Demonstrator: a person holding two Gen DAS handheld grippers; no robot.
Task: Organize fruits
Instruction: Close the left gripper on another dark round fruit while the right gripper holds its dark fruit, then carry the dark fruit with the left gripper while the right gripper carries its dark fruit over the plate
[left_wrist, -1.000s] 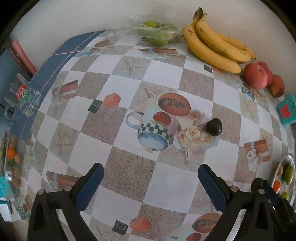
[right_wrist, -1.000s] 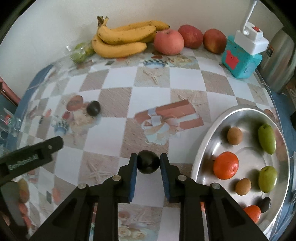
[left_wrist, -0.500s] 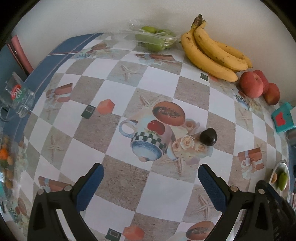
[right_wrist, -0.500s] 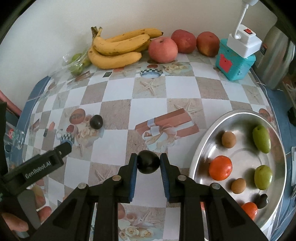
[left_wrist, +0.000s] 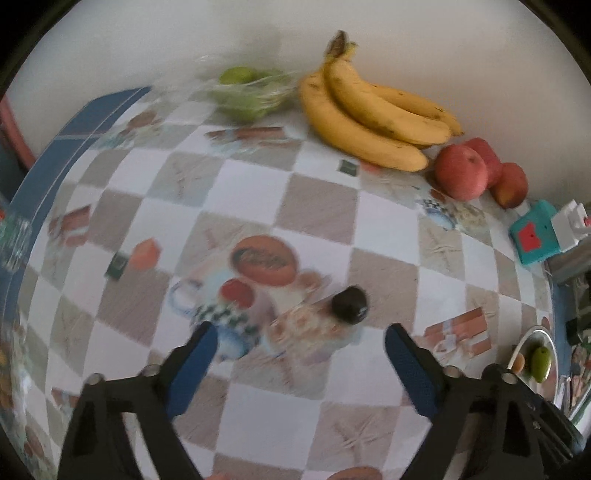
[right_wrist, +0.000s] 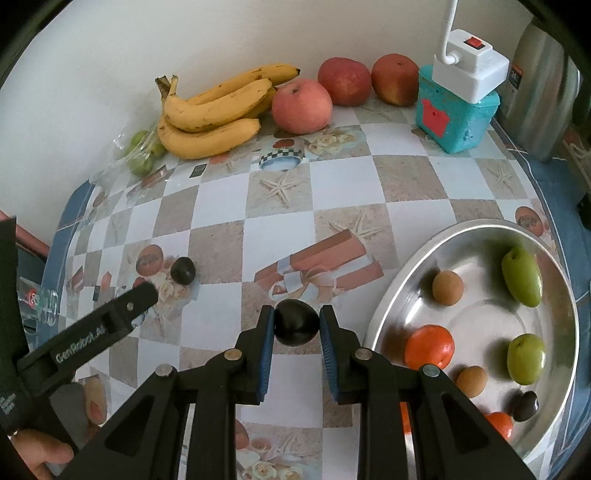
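Closest to me, my right hand-held gripper (right_wrist: 297, 326) has its two blue pads squeezed on a small dark plum (right_wrist: 296, 322), one pad on each side of its round middle. I think that is the best place to hold it, because it is smooth and could pop out if I pinched near the top or bottom. It looks light, and I guess it is a bit soft, so I should squeeze gently and not squash it. Just to the right is the silver tray (right_wrist: 391, 295), with orange, green and brown fruits and one more dark one already in it. I think the plum goes there, set down low so it does not roll. My left hand-held gripper (left_wrist: 295, 354) is wide open and holds nothing. Just past its tips, a bit to the right of the middle, a second dark plum (left_wrist: 349, 305) sits on the checked worktop (left_wrist: 317, 206). It is round, so it may roll when a pad bumps it; I would close on both sides at once. Far back by the wall are the bananas (right_wrist: 218, 114), three red apples (right_wrist: 302, 106) and a bag of green fruit (left_wrist: 251, 92).
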